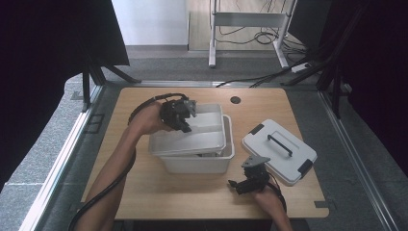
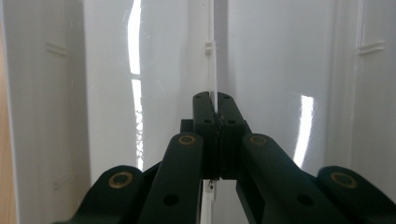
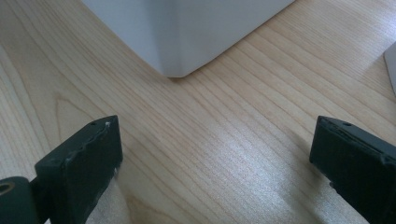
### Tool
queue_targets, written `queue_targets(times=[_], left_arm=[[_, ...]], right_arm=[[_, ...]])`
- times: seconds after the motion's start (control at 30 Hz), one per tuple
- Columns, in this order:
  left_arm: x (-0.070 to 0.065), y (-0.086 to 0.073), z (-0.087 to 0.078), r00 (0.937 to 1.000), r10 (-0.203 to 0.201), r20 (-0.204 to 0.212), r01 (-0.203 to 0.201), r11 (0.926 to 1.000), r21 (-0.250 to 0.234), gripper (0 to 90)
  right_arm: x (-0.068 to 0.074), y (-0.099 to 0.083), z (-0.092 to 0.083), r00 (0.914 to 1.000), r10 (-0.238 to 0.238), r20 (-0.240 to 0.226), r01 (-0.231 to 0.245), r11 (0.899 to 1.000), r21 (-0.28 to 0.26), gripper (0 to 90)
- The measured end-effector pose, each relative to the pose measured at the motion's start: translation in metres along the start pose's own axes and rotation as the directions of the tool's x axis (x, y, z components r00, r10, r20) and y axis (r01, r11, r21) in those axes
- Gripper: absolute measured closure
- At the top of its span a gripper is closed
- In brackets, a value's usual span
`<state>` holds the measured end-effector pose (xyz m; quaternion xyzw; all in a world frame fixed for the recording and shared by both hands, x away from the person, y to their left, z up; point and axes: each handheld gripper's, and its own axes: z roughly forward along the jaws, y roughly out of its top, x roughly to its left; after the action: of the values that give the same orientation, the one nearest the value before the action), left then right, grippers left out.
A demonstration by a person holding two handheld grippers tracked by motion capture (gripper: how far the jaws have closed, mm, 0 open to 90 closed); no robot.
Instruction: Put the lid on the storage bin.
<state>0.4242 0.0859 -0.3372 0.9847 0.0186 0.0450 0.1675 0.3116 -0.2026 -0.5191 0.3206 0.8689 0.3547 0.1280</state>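
Your left gripper (image 1: 185, 117) has its jaws closed tight on the inner tray's (image 1: 207, 137) thin divider wall (image 2: 214, 70). Your right gripper (image 1: 239, 185) has its jaws wide open, only bare tabletop (image 3: 224, 154) between them.

An inner tray (image 1: 192, 137) sits tilted in the storage bin (image 1: 199, 163) at the bench (image 1: 159, 192) centre. The lid (image 1: 279, 151) lies right of it, near the right edge.

White bin (image 1: 199, 161) with tilted inner tray (image 1: 192, 137) blocking the bench (image 1: 159, 192) centre, grey lid (image 1: 279, 151) lying near its right, narrow gap between them, open wood along the near edge and far right corner.
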Motion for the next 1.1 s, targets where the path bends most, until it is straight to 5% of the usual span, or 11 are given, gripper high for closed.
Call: queue_targets(times=[0.37,0.67,0.87,1.1], left_arm=[[0.000,0.014,0.026,0.9997,0.025,-0.002,-0.025,0.9997,0.004,88.7],[0.001,0.008,0.039,1.0000,-0.005,0.002,0.005,0.9996,-0.027,86.9],[-0.005,0.001,0.029,0.9984,-0.035,-0.044,0.032,0.9963,-0.080,68.1],[-0.012,-0.020,0.011,0.9839,-0.153,-0.093,0.136,0.9761,-0.170,41.6]], right_arm=[[0.000,0.000,0.000,1.0000,-0.003,0.000,0.003,1.000,0.001,1.9],[0.000,0.000,0.000,1.0000,-0.002,0.000,0.002,1.000,0.000,1.9],[0.000,0.000,0.000,1.0000,0.000,-0.002,0.000,1.000,0.000,2.1],[-0.001,0.001,-0.004,0.9998,-0.006,-0.017,0.006,1.000,0.008,10.4]])
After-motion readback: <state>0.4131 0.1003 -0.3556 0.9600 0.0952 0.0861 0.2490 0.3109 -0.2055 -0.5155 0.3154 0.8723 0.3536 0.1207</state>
